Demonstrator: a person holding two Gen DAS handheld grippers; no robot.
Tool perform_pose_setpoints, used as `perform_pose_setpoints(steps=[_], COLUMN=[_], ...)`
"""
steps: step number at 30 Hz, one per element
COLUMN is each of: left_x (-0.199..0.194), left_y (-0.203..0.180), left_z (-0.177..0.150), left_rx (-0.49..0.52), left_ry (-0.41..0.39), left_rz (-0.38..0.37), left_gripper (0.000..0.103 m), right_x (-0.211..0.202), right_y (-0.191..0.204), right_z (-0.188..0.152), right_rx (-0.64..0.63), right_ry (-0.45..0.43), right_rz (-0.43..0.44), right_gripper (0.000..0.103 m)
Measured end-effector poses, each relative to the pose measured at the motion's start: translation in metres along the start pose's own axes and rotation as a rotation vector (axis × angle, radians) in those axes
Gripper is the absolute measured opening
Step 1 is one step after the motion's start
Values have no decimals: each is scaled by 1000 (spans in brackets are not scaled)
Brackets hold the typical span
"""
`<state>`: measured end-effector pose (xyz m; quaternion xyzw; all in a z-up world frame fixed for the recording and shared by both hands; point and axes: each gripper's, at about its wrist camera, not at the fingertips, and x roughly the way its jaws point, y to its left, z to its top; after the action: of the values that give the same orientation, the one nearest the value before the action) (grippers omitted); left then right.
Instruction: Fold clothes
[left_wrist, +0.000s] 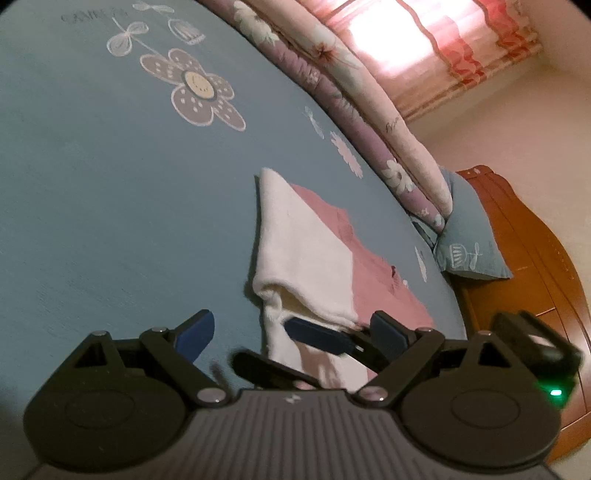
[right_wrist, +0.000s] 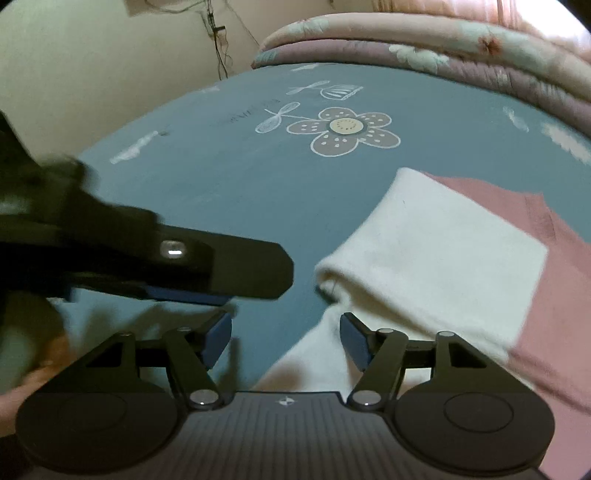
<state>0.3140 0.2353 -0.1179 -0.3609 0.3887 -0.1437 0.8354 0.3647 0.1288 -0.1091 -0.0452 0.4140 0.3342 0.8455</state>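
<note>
A pink garment (left_wrist: 384, 280) lies flat on the blue bed sheet (left_wrist: 110, 206), with its white sleeve (left_wrist: 303, 251) folded across it. My left gripper (left_wrist: 291, 332) hovers open just above the sleeve's cuff end. Inside its wide gap the fingers (left_wrist: 314, 332) of my right gripper reach in over the white cloth. In the right wrist view my right gripper (right_wrist: 286, 338) is open, and the white sleeve (right_wrist: 436, 251) runs between its pads without being pinched. The pink body (right_wrist: 561, 266) spreads to the right. A finger (right_wrist: 236, 266) of my left gripper crosses from the left.
A folded floral quilt (left_wrist: 332, 74) lines the far side of the bed, with a blue pillow (left_wrist: 469, 236) at its end. A wooden bed frame (left_wrist: 524, 251) and pink curtains (left_wrist: 443, 48) lie beyond. A hand (right_wrist: 22, 380) shows at lower left. Cables (right_wrist: 218, 40) hang on the wall.
</note>
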Motion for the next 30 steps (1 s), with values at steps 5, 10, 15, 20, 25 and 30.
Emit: perform_pose_setpoints(steps=[5,10,15,20,25,30], left_x=[6,13,21,23,15,9], left_y=[-9,-22,-33,-35,-28,-25], left_z=[-4,-9,-15,-17,-14,-12], left_rx=[28,87,156,192,169,158], left_ry=[24,55,93,121,100,80], left_rz=[1,44,101,116,119,139], left_gripper=[91,91,91,91,91,91], right_x=[-38,-55,-48,-19,18,42], right_y=[-12,-43,-76,-70,-60,-47], right_z=[-7,2,14,39,65,73], right_rx=[-43,-22,64,5,-61,-115], right_ry=[-29,-53,-64,-64,-46,-40], right_rz=[-113,-243,-352,-389,-402,-287], right_gripper=[70,70,70,70,21,18])
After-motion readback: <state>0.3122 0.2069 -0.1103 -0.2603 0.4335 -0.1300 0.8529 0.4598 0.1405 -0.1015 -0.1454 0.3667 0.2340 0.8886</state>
